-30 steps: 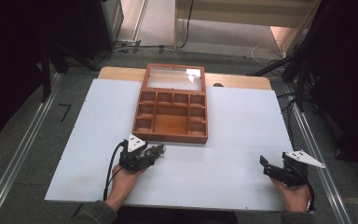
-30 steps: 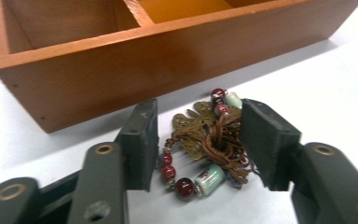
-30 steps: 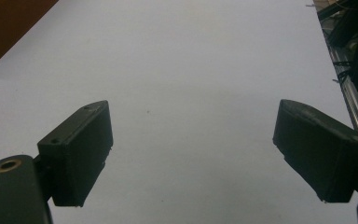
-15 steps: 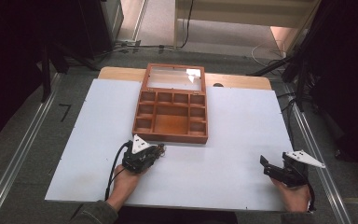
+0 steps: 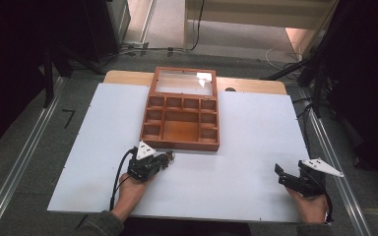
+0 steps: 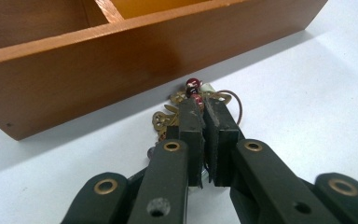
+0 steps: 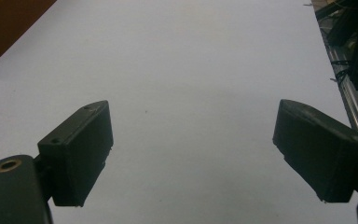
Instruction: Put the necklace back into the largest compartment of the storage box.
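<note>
One piece of beaded jewellery (image 6: pixel 193 95), brass filigree with dark red beads, lay on the white worktop (image 5: pixel 256 147) against the near wall of the wooden compartment box (image 5: pixel 181 116), toward the near-left corner. The left hand-held gripper (image 6: pixel 204 105) had just been closing, and its jaws pinched the trinket between them. Judging by this, the pickup was made but the piece had not been lifted; placing it in a compartment remained. The right hand-held gripper (image 7: pixel 193 154) rested near the near-right corner, jaws spread wide with nothing between them. The box's near wall stood directly ahead, so the piece would need lifting over it. Its glass lid (image 5: pixel 184 81) lay open toward the far edge.
</note>
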`<state>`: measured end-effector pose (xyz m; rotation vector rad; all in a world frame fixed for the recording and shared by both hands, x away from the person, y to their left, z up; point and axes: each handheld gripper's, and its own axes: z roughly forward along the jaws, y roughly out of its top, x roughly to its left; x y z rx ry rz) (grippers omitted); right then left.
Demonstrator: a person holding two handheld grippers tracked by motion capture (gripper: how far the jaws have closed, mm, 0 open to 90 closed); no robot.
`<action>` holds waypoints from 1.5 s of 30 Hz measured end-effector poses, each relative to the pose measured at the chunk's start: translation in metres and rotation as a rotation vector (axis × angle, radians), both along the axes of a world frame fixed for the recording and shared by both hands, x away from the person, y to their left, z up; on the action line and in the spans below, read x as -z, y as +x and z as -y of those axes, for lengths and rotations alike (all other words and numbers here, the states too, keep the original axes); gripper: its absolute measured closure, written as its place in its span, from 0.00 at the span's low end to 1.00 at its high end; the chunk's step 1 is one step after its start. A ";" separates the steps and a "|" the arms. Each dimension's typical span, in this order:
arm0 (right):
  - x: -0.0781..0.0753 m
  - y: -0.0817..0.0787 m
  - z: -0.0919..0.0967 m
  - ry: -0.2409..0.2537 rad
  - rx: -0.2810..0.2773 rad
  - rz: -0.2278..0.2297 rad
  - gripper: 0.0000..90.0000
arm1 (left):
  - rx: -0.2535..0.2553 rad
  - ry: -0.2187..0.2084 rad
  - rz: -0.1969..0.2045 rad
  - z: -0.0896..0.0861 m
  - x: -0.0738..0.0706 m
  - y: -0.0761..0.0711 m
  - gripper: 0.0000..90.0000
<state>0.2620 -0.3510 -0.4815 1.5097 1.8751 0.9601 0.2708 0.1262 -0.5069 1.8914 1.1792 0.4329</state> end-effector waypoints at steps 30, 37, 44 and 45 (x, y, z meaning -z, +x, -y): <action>0.000 0.000 0.000 0.000 0.003 -0.002 0.11 | 0.006 -0.074 0.033 -0.006 -0.027 -0.006 0.97; 0.000 0.000 0.000 -0.001 0.002 -0.002 0.11 | 0.006 -0.076 0.037 -0.006 -0.029 -0.006 0.97; 0.000 0.000 0.000 -0.001 0.002 -0.005 0.11 | 0.004 -0.082 0.050 -0.007 -0.034 -0.006 0.97; 0.000 0.000 0.000 -0.001 0.002 -0.005 0.11 | 0.003 -0.083 0.051 -0.008 -0.035 -0.006 0.97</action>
